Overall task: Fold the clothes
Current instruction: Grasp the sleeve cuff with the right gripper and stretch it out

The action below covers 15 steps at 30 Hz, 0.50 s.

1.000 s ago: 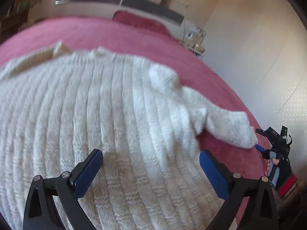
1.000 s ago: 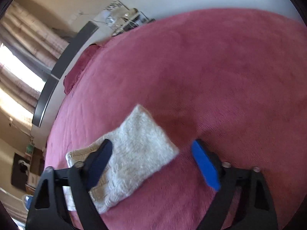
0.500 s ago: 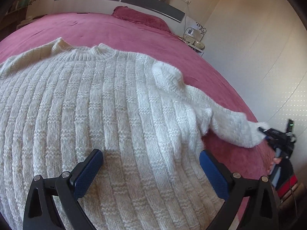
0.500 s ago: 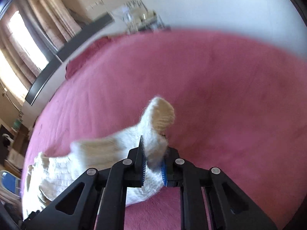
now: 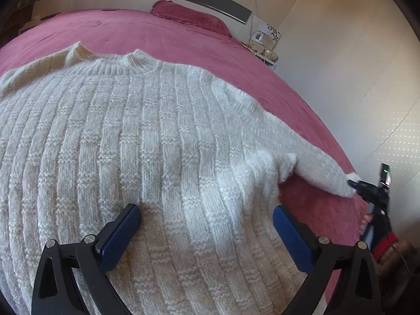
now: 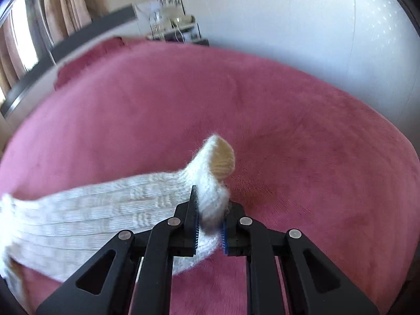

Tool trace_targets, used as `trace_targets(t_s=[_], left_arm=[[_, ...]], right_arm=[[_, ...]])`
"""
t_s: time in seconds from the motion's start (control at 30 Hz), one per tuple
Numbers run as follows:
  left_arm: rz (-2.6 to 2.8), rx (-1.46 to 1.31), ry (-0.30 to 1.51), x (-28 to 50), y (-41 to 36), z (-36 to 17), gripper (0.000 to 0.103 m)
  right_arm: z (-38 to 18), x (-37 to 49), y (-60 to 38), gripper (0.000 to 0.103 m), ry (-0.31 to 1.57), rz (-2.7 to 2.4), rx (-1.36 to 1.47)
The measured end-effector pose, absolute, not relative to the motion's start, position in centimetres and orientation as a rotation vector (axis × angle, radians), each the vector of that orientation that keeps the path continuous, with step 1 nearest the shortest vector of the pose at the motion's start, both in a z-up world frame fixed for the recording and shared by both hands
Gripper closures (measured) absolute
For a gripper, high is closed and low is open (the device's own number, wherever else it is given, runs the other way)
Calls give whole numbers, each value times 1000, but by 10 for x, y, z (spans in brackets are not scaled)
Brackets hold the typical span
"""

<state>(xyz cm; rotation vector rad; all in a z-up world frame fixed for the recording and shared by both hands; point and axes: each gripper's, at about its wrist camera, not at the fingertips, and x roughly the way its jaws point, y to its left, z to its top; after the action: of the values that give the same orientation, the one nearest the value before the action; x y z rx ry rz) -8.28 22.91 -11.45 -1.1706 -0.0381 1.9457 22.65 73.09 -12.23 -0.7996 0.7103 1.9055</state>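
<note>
Sweater [image 5: 147, 141]: spread flat on pink bed [image 5: 183, 39]; sleeve [image 6: 110, 210] out toward 3 o'clock
Left gripper [image 5: 206, 232]: spread wide above hem; nothing pinched
Right gripper [image 6: 209, 227]: pinching sleeve cuff [image 6: 212, 181]

The sweater [image 5: 147, 141] under the left gripper [image 5: 206, 232] is chunky ribbed knit, fuzzy and matt. The bedspread [image 6: 302, 131] beyond the right gripper [image 6: 210, 223] is soft pink plush (velvety nap); gripper frames are matt black plastic with ridged blue pads.
</note>
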Motion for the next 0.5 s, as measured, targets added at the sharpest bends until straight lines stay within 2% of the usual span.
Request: trace_targets(t_s=[0.07,0.13,0.17,0.2,0.27,0.43,0.5], left_arm=[[1937,-1177,-49,-85,229,-115,0],[1932,-1181,-58,-85,228,-115,0],[1928,-1181,-64,-85,228,-114,0],[1920,-1183,-73,-85,227,-114,0],[1901,-1185,-100,-84,223,-110,0],[1928,-1095,-120,-80,196,-77,0],[1957,-1043,-78,-80,179,-59,0]], right_arm=[[-129,218,736,86,706,1889,-833],[-131,215,737,70,734,1887,-844],[-130,218,737,49,760,1880,-846],[-129,224,736,34,802,1876,-845],[-121,235,730,31,854,1867,-845],[-65,240,640,28,760,1918,-730],[-49,202,589,20,712,2081,-768]])
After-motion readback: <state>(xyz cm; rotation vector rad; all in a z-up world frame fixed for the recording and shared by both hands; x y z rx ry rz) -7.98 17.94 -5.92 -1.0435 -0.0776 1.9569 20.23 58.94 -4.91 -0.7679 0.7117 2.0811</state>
